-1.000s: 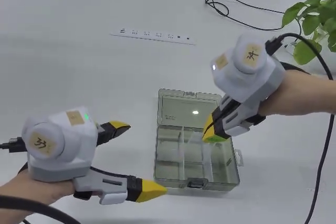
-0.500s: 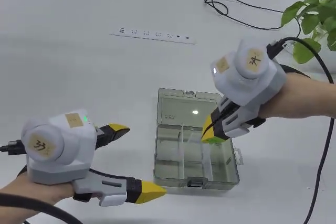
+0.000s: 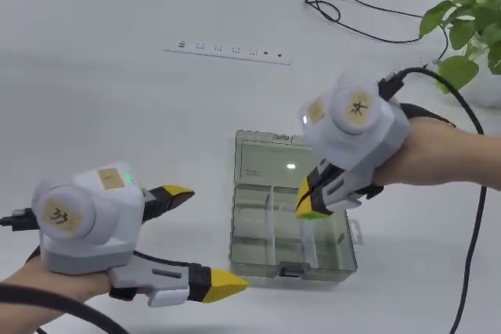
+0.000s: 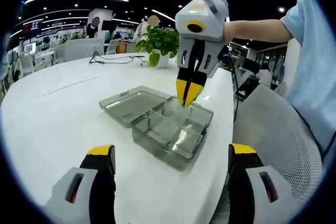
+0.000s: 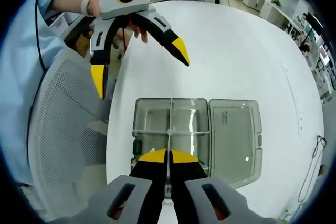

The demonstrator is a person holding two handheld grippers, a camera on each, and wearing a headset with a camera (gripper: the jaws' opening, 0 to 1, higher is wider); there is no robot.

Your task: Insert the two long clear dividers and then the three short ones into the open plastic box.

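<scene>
Right gripper point(image 3: 309, 207): jaws pinched shut, divider between them cannot be told | left gripper point(image 3: 210, 236): wide open, empty | you descend plumb into the box point(image 3: 235, 232), steadying its wall.

The open plastic box point(image 3: 254, 263) sits on the bench point(image 3: 117, 107), near centre, with its lid point(image 3: 274, 160) lying flat on the far side. Dividers point(image 3: 272, 220) stand inside the box. The left gripper point(image 3: 213, 236) is left of it; the right gripper point(image 3: 309, 207) hangs over its right half. Farther off lie a power strip point(image 3: 227, 52), a cable point(image 3: 344, 13) and, far right, a plant point(image 3: 470, 29).
</scene>
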